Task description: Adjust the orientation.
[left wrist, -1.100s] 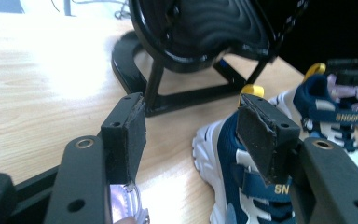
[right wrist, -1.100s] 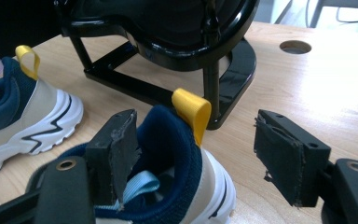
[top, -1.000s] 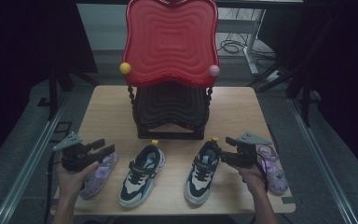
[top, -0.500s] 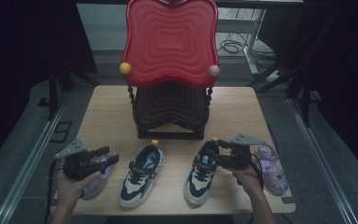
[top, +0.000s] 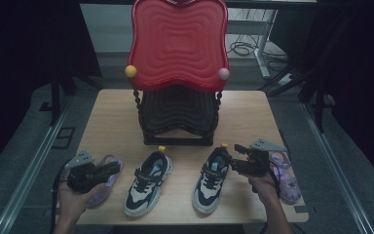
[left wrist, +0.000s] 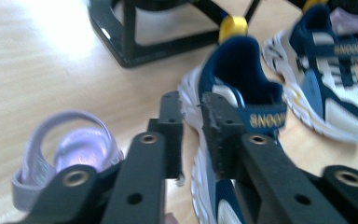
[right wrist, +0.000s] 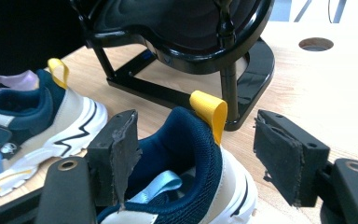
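Movement since the earlier pictures is plain on both sides: the right gripper point(top: 238, 155) has slid inward from beside the purple sandal point(top: 285, 175) at the counter's right edge to the heel of the right sneaker point(top: 213, 179), and the left gripper point(top: 108, 168) has sunk lower over the other purple sandal point(top: 103, 181) at the near left. In the right gripper view the jaws stand wide apart on either side of the sneaker's navy heel collar point(right wrist: 182, 140), with the yellow pull tab point(right wrist: 209, 112) between them, not yet touching. That reads as a pick of this shoe about to begin; closing on the heel looks like the next move. In the left gripper view the jaws stand nearly together with a narrow gap, gripping nothing, pointed toward the heel of the left sneaker point(left wrist: 233, 126). Both sneakers lie side by side on the wooden counter point(top: 112, 117), toes toward the person, well apart from each other. Behind them stands a small black chair point(top: 177, 117) with a red back point(top: 177, 44); its base frame point(right wrist: 177, 95) lies near the right sneaker's heel and could hinder a lift straight forward.
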Motion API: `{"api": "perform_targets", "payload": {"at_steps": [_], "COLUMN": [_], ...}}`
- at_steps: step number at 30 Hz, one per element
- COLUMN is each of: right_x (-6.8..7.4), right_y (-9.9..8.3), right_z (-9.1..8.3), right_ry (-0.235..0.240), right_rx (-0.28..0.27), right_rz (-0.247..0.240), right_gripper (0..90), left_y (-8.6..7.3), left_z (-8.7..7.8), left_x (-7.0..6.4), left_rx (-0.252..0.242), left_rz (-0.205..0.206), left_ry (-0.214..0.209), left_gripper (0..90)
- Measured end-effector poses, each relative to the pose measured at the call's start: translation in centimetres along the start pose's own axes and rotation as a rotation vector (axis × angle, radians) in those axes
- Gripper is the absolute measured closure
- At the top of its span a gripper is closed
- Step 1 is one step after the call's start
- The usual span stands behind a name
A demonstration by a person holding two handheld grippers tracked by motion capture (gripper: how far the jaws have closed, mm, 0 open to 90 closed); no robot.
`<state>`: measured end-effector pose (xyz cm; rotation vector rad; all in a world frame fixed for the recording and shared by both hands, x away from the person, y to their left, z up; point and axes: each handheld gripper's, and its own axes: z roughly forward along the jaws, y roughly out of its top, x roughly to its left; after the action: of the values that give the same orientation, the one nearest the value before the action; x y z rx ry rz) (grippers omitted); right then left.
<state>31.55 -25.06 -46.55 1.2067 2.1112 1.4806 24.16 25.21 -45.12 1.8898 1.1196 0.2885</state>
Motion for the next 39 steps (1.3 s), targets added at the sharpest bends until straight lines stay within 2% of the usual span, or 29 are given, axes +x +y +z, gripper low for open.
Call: {"api": "perform_targets", "payload": {"at_steps": [3,9,13,30,39], "right_x": [0.0,0.0,-0.2,-0.7,-0.8], "right_y": [0.0,-0.2,-0.4,-0.9,-0.9], "right_z": [-0.5,-1.0,-1.1,-0.8,-0.9], "right_ry": [-0.003,-0.016,0.008,0.006,0.002], "right_rx": [-0.015,-0.014,-0.017,0.008,0.012], "right_rz": [0.007,0.018,0.042,0.095,0.099], "right_gripper": [30.9,30.9,31.2,31.2,31.2], "left_y": [-0.4,-1.0,-1.7,-4.8,-6.7], "left_z": [-0.3,-0.9,-0.8,-0.2,-0.2], "left_x": [0.0,0.2,0.5,0.9,0.9], "left_rx": [0.022,0.038,0.062,0.124,0.161], "left_rz": [0.003,-0.008,-0.024,-0.069,-0.092], "left_ry": [-0.01,-0.002,0.008,0.041,0.062], "left_gripper": [83.9,87.3,87.5,86.8,87.1]}}
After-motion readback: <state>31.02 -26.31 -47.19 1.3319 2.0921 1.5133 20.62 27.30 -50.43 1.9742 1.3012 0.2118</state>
